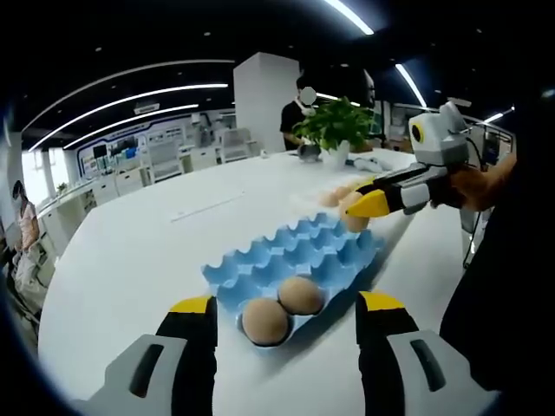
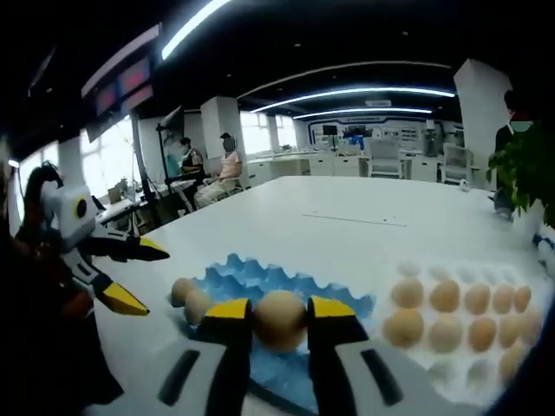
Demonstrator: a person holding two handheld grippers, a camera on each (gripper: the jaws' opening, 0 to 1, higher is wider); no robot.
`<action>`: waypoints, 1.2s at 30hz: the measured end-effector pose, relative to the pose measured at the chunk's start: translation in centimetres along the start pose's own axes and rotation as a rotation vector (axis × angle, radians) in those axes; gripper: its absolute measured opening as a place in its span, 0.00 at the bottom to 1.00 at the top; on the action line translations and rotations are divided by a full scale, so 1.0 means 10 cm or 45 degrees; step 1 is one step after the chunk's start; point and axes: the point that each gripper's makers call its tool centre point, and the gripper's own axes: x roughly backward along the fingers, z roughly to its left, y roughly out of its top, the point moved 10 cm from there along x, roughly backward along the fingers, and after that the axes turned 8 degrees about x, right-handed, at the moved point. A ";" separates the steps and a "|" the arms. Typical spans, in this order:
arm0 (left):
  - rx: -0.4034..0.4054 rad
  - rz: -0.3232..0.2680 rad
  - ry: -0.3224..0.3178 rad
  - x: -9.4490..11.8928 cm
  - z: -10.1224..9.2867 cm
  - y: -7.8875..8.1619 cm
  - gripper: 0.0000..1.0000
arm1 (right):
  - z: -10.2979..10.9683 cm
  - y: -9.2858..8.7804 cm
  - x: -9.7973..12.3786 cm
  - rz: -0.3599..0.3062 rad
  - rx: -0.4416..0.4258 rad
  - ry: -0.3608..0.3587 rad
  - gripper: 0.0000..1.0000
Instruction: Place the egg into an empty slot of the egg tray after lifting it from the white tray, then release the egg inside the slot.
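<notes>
Big white counter (image 1: 130,260) fills the room's middle. Potted green plant (image 1: 334,126) at its far end, person in dark top (image 1: 299,121) standing just behind it. White pillar (image 1: 264,100) beyond. Two people seated (image 2: 212,169) far left by the windows, w/ desks and chairs (image 2: 381,160) along the back wall. Ceiling light strips (image 2: 347,91) curve overhead.

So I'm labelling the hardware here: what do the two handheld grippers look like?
Both match: the left gripper and right gripper have black jaws capped with yellow tips on light grey bodies with dark slots. Seen from the side, each carries a grey housing with a yellow ring.
</notes>
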 end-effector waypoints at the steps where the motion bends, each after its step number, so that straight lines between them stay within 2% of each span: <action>1: 0.001 0.004 0.003 0.00 0.00 -0.01 0.65 | 0.03 0.00 -0.02 -0.001 0.004 0.015 0.24; 5: 0.004 0.004 0.006 0.00 0.00 -0.01 0.65 | 0.15 0.01 -0.15 0.007 0.027 0.111 0.24; 12: 0.006 0.008 0.010 0.00 0.00 -0.04 0.65 | 0.29 -0.05 -0.28 0.051 0.089 0.206 0.24; 24: 0.022 -0.002 0.011 0.01 -0.02 0.00 0.65 | 0.32 -0.23 -0.36 0.120 0.136 0.234 0.24; 36: 0.022 -0.001 0.010 0.05 -0.06 0.07 0.64 | 0.31 -0.25 -0.39 0.107 0.169 0.240 0.24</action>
